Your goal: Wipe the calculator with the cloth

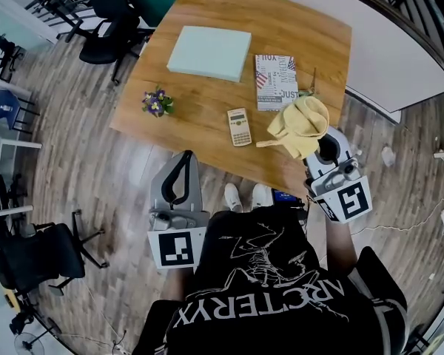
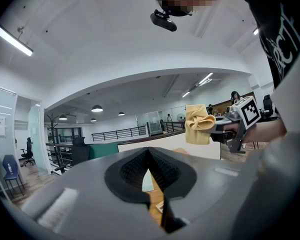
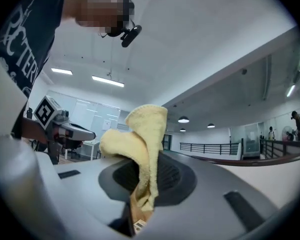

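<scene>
- A small sprig of purple flowers [image 1: 157,102] lies near the left edge of the table, well away from where I'll be working.
- My left gripper [image 1: 183,157] hangs off the near edge of the table, low and to the left. Its jaws are closed tip to tip on nothing. I judge it is parked there so it can come in and steady things if needed.
- A pale green pad [image 1: 209,52] lies flat at the far side of the table, out of the way.
- The calculator [image 1: 239,126] lies face up near the near edge, apart from everything else. That leaves its whole face open to a wipe.
- A printed book [image 1: 275,81] sits just beyond it and to its right, close but not touching.
- The yellow cloth [image 1: 300,124] hangs bunched to the right of the calculator, not yet on it.
- My right gripper [image 1: 327,148] has its jaws clamped on a fold of the cloth, and the loose part flops over the top. I hold it that way so a soft wad leads when I swing left, which looks like the next move.
- The table [image 1: 207,102] is warm wood grain, smooth and mostly bare.
- Around it are grey plank floor [image 1: 81,168], black office chairs [image 1: 107,21], and an open office with railings and ceiling lights.
</scene>
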